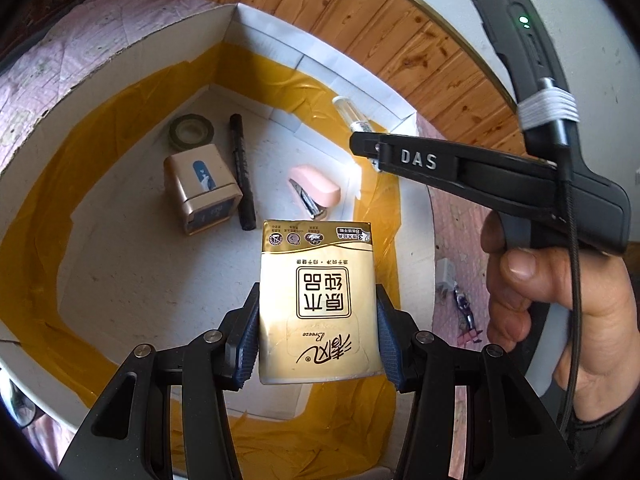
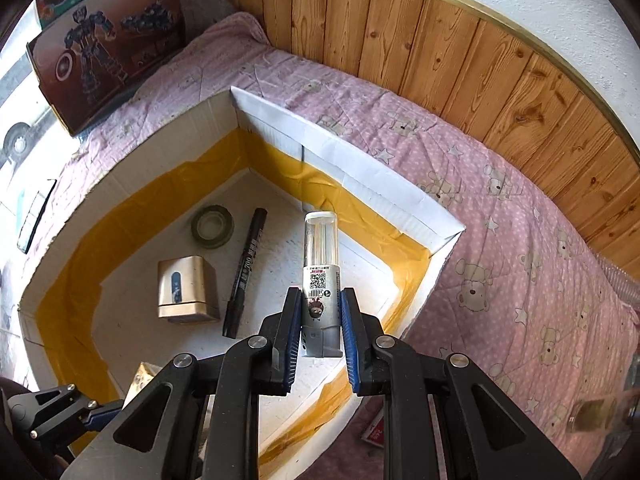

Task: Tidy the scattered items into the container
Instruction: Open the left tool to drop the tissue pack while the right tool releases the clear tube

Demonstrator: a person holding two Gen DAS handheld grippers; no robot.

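- Blue ribbed pads of the left gripper (image 1: 318,334) clamp a gold tissue pack (image 1: 318,304) by its long sides, over the box's (image 1: 132,56) near edge; it looks soft and light, so a gentle squeeze should do.
- The right gripper (image 2: 320,332) pinches a clear-topped tube (image 2: 321,276) low on its body; it seems rigid and slippery.
- Only the left view shows the pink stapler (image 1: 314,194); only the right shows the toy carton (image 2: 104,36).

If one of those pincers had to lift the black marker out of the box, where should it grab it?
Grip the black marker across the middle of its barrel, from straight above. It lies flat on the box floor; the gold case crowds only its lower end.
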